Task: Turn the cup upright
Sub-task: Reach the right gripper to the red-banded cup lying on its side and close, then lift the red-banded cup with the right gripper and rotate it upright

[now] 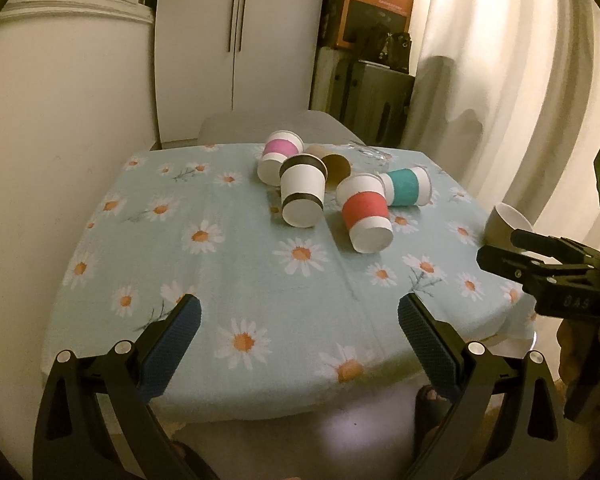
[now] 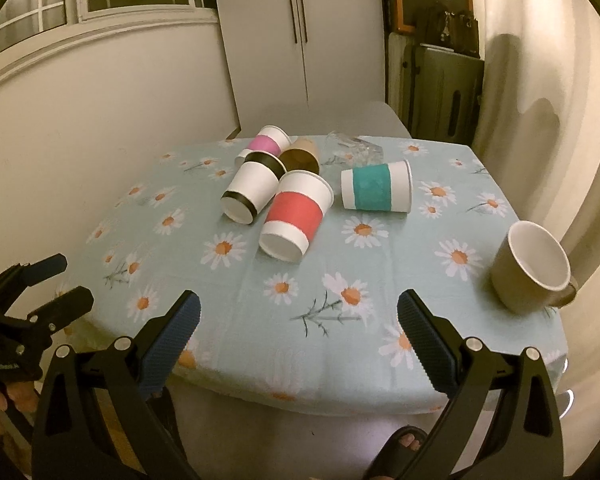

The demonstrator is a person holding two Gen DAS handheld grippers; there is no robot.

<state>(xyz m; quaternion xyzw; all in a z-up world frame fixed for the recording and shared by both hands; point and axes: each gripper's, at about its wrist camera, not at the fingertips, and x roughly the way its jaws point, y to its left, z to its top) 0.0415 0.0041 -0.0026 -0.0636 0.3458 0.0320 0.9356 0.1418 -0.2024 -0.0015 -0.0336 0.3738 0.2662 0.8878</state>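
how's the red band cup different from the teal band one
The red-banded cup is part of the cluster, beside the black-banded cup; the teal-banded cup lies apart. The red one's base faces the camera; the teal one's rim points right. Both are white paper cups on their sides.

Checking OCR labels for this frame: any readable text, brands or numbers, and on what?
"OAS" or similar, faint, uncertain: on the body of the right gripper in the left wrist view.
Small white label on the left gripper body: too blurred to read.
White print on the orange cardboard box: too small and blurred.
Paper cups, mug, tablecloth: no text.
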